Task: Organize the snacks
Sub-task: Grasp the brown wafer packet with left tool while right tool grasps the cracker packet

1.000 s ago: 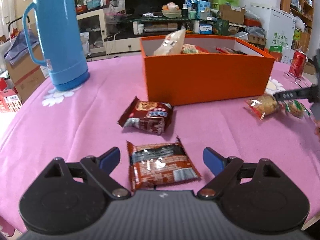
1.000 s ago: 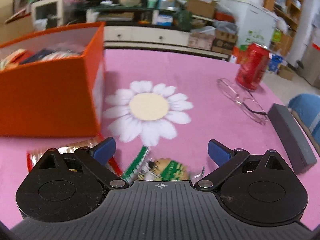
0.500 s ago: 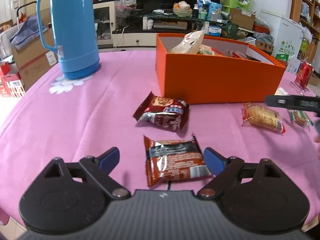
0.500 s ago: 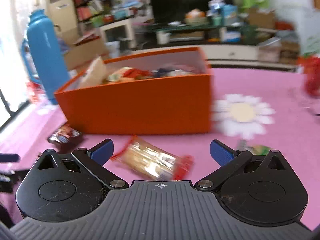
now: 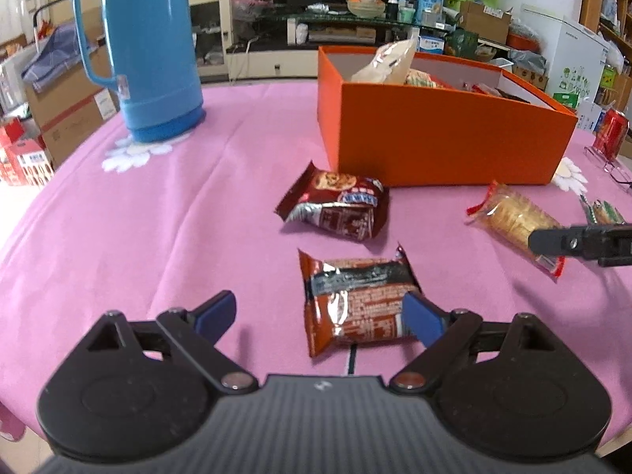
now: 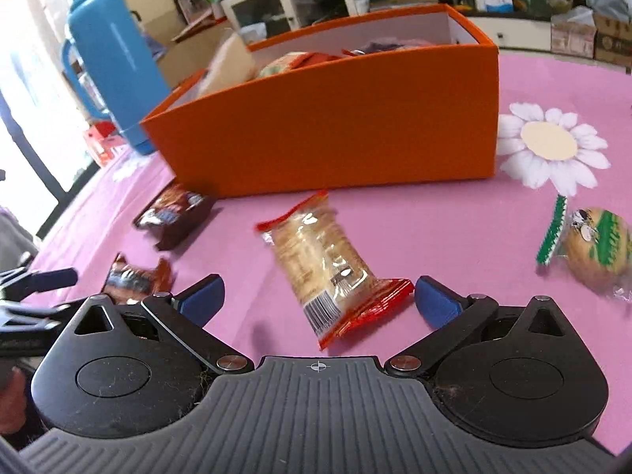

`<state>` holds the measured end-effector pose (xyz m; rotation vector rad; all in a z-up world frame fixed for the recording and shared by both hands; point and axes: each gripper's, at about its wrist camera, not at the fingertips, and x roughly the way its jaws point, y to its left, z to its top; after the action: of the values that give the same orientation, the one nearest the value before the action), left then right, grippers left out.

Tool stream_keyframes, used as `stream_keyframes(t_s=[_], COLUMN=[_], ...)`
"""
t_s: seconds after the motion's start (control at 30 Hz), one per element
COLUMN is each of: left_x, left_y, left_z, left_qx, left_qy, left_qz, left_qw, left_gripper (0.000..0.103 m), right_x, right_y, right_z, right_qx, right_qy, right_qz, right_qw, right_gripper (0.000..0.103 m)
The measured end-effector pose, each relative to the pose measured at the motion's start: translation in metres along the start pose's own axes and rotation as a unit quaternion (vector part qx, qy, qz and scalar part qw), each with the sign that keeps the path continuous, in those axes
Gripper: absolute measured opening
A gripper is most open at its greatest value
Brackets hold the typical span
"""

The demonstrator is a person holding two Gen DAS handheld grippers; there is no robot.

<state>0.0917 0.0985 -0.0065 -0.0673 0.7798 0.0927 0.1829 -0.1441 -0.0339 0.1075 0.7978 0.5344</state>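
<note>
An orange box (image 5: pixel 442 134) holding several snacks stands on the pink tablecloth; it also shows in the right wrist view (image 6: pixel 335 122). My left gripper (image 5: pixel 320 316) is open, with a brown foil snack pack (image 5: pixel 355 300) lying between its fingers toward the right one. A second brown cookie pack (image 5: pixel 335 205) lies beyond it. My right gripper (image 6: pixel 318 300) is open around the near end of a clear cracker pack with red ends (image 6: pixel 328 264). That cracker pack (image 5: pixel 513 225) shows at the right in the left wrist view. A green-trimmed snack (image 6: pixel 592 252) lies to the right.
A tall blue thermos (image 5: pixel 146 47) stands at the far left of the table. A red can (image 5: pixel 610 130) and glasses (image 5: pixel 616 170) sit at the far right edge. The table edge is close on the left. Room clutter lies behind.
My right gripper swung left from the green-trimmed snack and now frames the cracker pack. My left gripper shifted left, so the brown foil pack sits nearer its right finger.
</note>
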Motion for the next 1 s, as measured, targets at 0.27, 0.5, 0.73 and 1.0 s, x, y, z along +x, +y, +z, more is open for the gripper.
stream_keyframes(t_s=[0.27, 0.5, 0.73, 1.0], left_x=[0.021, 0.033, 0.028, 0.020], left_y=[-0.017, -0.029, -0.023, -0.031], left_z=[0.010, 0.005, 0.007, -0.001], left_qx=[-0.020, 0.014, 0.012, 0.046], left_qy=[0.019, 0.025, 0.011, 0.014], left_qz=[-0.019, 0.005, -0.009, -0.023], left_qw=[0.9994, 0.9996, 0.9998, 0.9985], left_gripper=[0.089, 0.087, 0.058, 0.059], right_x=[0.007, 0.037, 0.024, -0.004], right_y=[0.012, 0.032, 0.028, 0.014], right_z=[0.011, 0.007, 0.006, -0.007], right_qx=[-0.011, -0.091, -0.108, -0.078], right_qy=[-0.028, -0.002, -0.009, 0.012], right_qz=[-0.016, -0.060, -0.080, -0.084], right_qw=[0.999, 0.994, 0.991, 0.993], right_gripper=[0.094, 0.088, 0.019, 0.019])
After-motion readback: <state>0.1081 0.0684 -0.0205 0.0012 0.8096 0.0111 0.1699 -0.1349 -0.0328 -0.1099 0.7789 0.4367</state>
